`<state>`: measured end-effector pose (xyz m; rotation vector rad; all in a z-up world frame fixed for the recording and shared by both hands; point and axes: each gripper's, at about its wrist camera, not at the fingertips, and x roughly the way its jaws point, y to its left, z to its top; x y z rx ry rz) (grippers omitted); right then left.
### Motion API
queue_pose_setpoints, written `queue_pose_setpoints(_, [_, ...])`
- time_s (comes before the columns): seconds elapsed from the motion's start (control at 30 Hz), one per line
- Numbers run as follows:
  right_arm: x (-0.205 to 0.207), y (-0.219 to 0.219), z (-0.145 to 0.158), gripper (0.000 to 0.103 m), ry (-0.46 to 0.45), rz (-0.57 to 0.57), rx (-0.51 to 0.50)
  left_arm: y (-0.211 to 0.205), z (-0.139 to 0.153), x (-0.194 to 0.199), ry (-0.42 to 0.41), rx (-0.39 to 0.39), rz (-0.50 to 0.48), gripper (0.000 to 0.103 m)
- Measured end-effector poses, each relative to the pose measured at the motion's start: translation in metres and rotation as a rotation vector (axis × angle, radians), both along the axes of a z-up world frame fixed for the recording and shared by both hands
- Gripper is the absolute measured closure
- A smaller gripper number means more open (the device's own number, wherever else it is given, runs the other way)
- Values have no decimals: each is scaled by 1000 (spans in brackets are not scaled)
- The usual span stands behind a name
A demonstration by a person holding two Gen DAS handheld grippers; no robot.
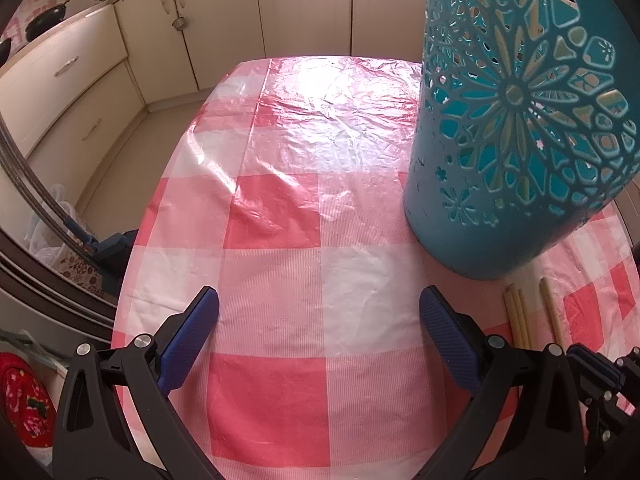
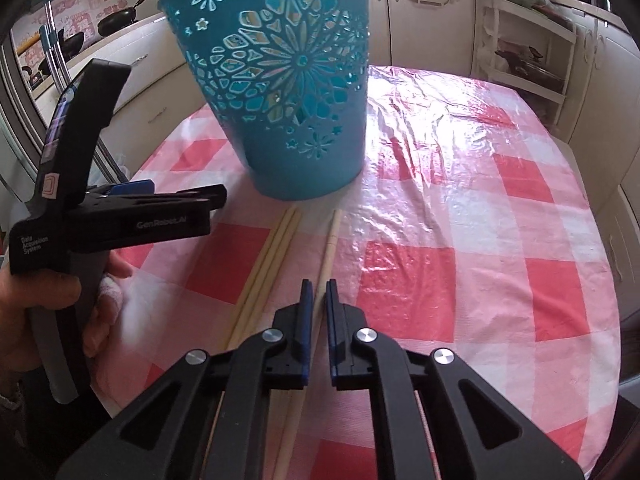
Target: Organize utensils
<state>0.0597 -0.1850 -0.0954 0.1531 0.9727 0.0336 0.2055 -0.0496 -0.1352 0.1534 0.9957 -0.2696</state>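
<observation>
A teal perforated utensil holder (image 2: 288, 92) stands upright on the pink checked tablecloth (image 2: 460, 220); it also shows in the left wrist view (image 1: 516, 120), with pale sticks visible through its holes. Three wooden chopsticks lie in front of it: a pair (image 2: 268, 268) side by side and a single chopstick (image 2: 329, 244) to their right. My right gripper (image 2: 319, 288) is shut on the single chopstick near its middle. My left gripper (image 1: 320, 308) is open and empty over the cloth, left of the holder. The chopstick tips (image 1: 520, 312) show at its right.
The left gripper's body (image 2: 100, 208) and the hand holding it are at the left of the right wrist view. Cream kitchen cabinets (image 1: 280, 12) surround the table. A white shelf rack (image 2: 528, 48) stands behind it on the right. Pans (image 1: 44, 20) sit on the counter.
</observation>
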Motion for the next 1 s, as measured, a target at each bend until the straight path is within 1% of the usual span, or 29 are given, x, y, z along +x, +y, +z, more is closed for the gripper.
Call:
queue_pose_setpoints(0.1, [-4,-15,0,96,7,-14,-6,-2,1,-12,3,3,4,7])
queue_pose_setpoints(0.2, [-8,-28,-1,97,1,-35,35,-10,3,-28,15,0,-42,8])
queue_pose_setpoints(0.33, [-8,-31,-2,97,-14,-50,66,-19,5,-52,18,-17,-80,8])
queue_pose_setpoints(0.43, [-9,-34,-2,97,-21,-48,91,-24,7,-62,26,-31,-87,8])
queue_pose_setpoints(0.7, [-13,-41,-5,97,-39,-38,128,-37,12,-74,31,-33,-98,8])
queue_pose_setpoints(0.87, [-14,-44,-5,97,-40,-35,146,-45,16,-74,26,-15,-107,8])
queue_pose_setpoints(0.93, [-14,-46,-5,97,-39,-34,151,-47,15,-73,28,-1,-102,9])
queue_pose_setpoints(1.0, [-14,-47,-5,97,-39,-33,157,-44,15,-72,37,-13,-86,10])
